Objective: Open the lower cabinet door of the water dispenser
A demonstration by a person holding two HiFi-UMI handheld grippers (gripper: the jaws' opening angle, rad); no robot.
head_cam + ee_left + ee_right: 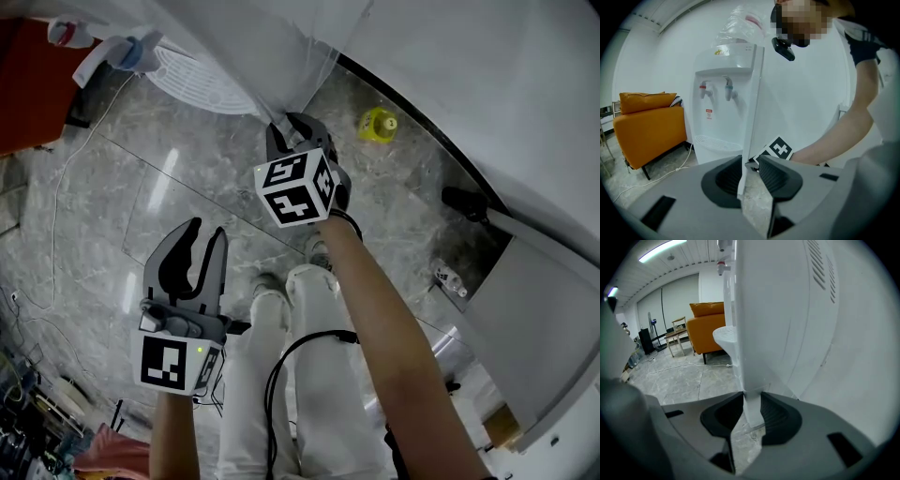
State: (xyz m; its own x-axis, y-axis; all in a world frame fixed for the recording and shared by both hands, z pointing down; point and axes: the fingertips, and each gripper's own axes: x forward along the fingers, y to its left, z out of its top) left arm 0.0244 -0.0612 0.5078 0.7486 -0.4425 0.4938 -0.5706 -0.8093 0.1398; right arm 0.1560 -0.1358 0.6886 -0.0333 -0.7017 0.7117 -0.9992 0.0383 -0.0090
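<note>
The white water dispenser (726, 89), with a bottle on top and red and blue taps, stands against the wall. My right gripper (751, 411) is shut on the thin white edge of its lower cabinet door (751, 385), low at the front corner, with a pad pressed on each side. From the head view that gripper (286, 127) reaches down to the foot of the dispenser. My left gripper (202, 239) hangs in the air over the floor, short of the dispenser, open with nothing between its jaws. In the left gripper view (750, 176) the door edge (749, 140) shows far off through the gap.
An orange sofa (647, 122) stands left of the dispenser, and a white cable (66, 178) trails over the marble floor. A yellow object (378, 123) lies on the floor by the wall. A white unit (548, 309) stands at the right. The person's legs (281, 366) are below.
</note>
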